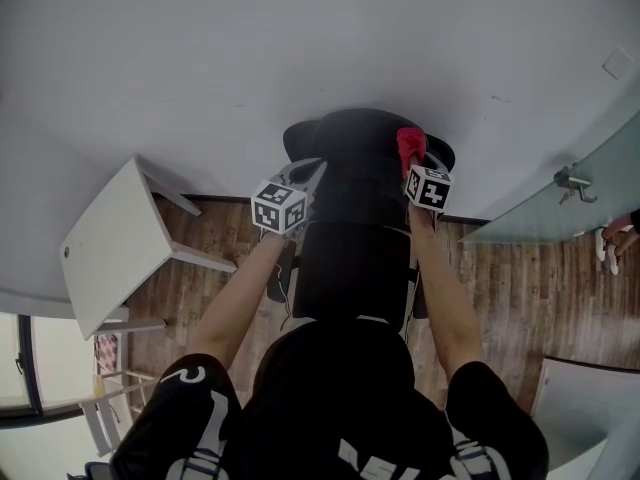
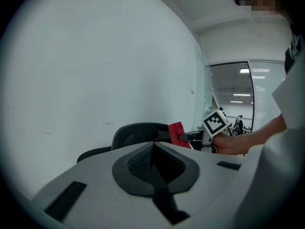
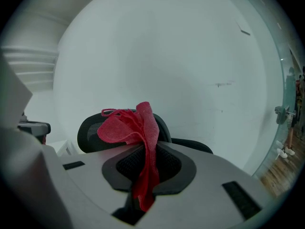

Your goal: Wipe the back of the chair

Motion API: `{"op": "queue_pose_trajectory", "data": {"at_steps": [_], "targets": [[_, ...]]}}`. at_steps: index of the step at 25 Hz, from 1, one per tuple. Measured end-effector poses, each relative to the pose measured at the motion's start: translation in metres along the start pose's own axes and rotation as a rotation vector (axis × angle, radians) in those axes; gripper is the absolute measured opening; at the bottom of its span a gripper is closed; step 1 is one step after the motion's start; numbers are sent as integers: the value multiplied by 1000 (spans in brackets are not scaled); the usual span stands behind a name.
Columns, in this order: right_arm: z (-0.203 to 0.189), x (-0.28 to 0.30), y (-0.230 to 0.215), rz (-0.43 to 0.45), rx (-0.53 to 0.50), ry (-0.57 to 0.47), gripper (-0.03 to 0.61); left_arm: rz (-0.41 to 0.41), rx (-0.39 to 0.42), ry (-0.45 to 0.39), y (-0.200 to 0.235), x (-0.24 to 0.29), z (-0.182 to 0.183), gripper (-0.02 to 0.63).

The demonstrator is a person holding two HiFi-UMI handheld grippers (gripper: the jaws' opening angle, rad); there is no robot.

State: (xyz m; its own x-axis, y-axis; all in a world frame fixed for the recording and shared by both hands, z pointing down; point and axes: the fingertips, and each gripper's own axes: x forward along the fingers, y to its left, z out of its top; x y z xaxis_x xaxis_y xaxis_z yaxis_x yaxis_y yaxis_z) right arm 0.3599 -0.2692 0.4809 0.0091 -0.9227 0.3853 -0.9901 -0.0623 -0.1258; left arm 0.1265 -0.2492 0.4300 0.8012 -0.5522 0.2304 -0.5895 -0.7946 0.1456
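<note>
Wiping step, at the top of the chair. The right gripper (image 3: 148, 151) is clamped on a red cloth (image 3: 127, 128). The cloth's loose folds stand bunched above the jaws, at the upper right edge of the black chair back (image 1: 350, 223). The left gripper (image 2: 153, 147) has its jaws together with nothing between them and is held by the back's upper left edge; whether it touches cannot be told. To wipe well, the cloth should probably be spread flat against the back rather than bunched, pressed lightly, and drawn in overlapping passes from the top rim downward. The left gripper could steady the chair, which is likely to swivel or roll. The back appears to be dark mesh with a curved rim. The room has a white wall (image 1: 300, 48) on the far side, a wood-pattern floor (image 1: 520, 288), a white table (image 1: 110, 238) at left and a glass door (image 1: 560, 203) at right.
</note>
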Motion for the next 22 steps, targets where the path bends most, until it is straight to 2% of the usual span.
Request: {"op": "queue_pose_trajectory", "data": {"at_steps": [14, 22], "targets": [[-9, -13, -5, -39, 89, 14, 67, 72, -54, 14, 21, -50, -29, 25], [-43, -6, 43, 38, 124, 39, 69, 64, -66, 21, 51, -67, -40, 25]]}}
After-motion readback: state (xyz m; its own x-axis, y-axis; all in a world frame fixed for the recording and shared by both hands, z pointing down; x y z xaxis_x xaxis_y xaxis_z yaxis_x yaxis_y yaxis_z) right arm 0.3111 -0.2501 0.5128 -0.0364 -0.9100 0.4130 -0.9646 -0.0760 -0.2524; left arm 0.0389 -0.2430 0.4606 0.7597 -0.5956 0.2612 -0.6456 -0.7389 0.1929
